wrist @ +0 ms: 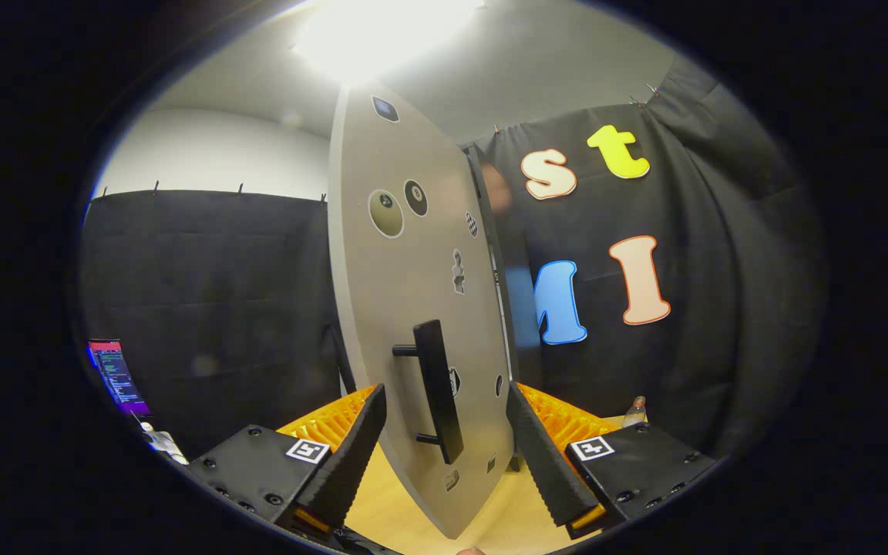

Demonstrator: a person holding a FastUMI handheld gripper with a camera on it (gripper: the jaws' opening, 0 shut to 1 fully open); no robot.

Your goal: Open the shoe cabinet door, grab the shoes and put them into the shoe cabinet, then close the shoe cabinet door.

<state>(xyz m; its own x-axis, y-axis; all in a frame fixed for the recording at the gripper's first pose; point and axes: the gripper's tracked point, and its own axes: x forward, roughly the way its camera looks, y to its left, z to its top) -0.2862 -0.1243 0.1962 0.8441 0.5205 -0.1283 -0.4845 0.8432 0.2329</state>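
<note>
Between the two fingers of the tongs (444,432) stands the grey door (413,308) of the shoe cabinet. The fingers are spread wide. One finger is on each side of the door, and neither one looks like it is pressing on it. I think the tongs hold nothing.

On the door, just ahead of the fingers, is a dark handle (438,389). It is a long bar that runs up and down, a little tilted. It sits on the face of the door nearer the left finger.

The door is swung out, with its thin edge towards the tongs, so I think it is open already. Under the door is a wooden table (390,501).

Beyond the door, by the right finger, a small bottle (635,410) stands on the table. Far off past the left finger glows a screen (116,376).

No shoes can be seen, so I guess the tongs must turn away from the door to find them.
</note>
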